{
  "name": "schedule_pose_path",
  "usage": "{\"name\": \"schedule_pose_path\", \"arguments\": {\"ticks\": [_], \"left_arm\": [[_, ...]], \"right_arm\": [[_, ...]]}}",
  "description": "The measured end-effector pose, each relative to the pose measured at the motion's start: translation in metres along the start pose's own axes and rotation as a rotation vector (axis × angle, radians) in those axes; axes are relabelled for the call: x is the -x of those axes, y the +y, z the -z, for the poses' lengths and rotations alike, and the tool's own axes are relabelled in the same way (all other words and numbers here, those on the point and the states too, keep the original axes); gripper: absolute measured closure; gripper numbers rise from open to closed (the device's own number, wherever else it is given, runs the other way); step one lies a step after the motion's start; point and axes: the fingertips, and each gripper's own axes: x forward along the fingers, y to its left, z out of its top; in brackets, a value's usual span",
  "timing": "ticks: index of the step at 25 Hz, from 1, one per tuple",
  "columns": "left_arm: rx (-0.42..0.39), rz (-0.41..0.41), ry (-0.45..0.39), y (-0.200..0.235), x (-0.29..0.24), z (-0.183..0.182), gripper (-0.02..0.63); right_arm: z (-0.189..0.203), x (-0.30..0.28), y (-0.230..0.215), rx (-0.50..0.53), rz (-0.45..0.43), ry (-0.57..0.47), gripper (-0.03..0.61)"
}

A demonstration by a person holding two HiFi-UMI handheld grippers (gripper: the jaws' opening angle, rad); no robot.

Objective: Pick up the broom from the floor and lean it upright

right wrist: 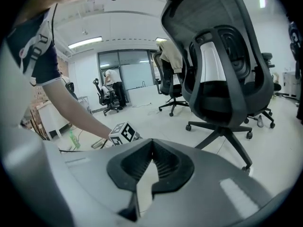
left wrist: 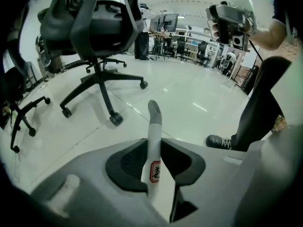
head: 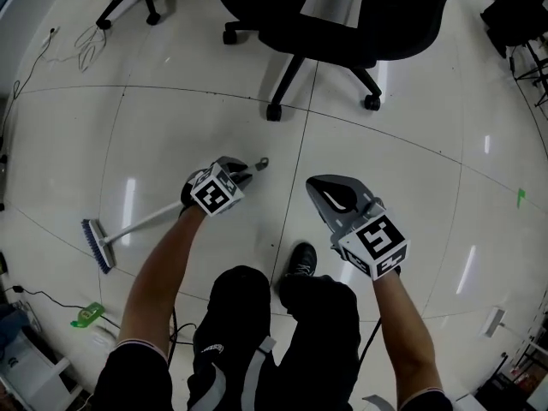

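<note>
Two grippers: left gripper [left wrist: 152,143] fingers clamped on broom handle [left wrist: 155,119]; right gripper [right wrist: 152,142] fingers together, holding nothing.

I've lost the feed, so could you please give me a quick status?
Left gripper shut on broom handle. Right gripper shut, empty. Office chair ahead.

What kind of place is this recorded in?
Probably an open-plan office or lab: a black swivel office chair on castors, a glossy pale tiled floor, and rows of desks with monitors in the background of the left gripper view.
</note>
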Motion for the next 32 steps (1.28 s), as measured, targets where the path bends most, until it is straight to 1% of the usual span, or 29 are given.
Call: {"name": "schedule_pose_path", "arguments": {"ticks": [5, 8, 11, 16, 20, 25, 32], "left_arm": [[0.011, 0.007, -0.034, -0.005, 0.080, -0.061, 0.517], [0.004, 0.000, -0.065, -0.007, 0.132, -0.104, 0.517], [0.018, -0.040, -0.107, -0.008, 0.186, -0.145, 0.517], [0.033, -0.109, -0.167, -0.015, 0.276, -0.199, 0.520], [0.042, -0.165, -0.208, -0.025, 0.336, -0.227, 0.522], [0.074, -0.257, -0.236, -0.024, 0.396, -0.261, 0.522], [0.189, -0.391, -0.259, 0.001, 0.475, -0.287, 0.520]], "right_arm": [[-0.072, 0.043, 0.012, -0.035, 0.006, -0.012, 0.574], [-0.114, 0.067, 0.018, -0.051, 0.006, -0.010, 0.574], [-0.158, 0.090, 0.023, -0.055, 0.002, -0.020, 0.574], [-0.232, 0.117, 0.040, -0.046, -0.037, -0.042, 0.574], [-0.279, 0.136, 0.057, -0.035, -0.079, -0.065, 0.574], [-0.318, 0.150, 0.060, -0.028, -0.127, -0.093, 0.574], [-0.373, 0.159, 0.053, -0.033, -0.166, -0.161, 0.574]]}}
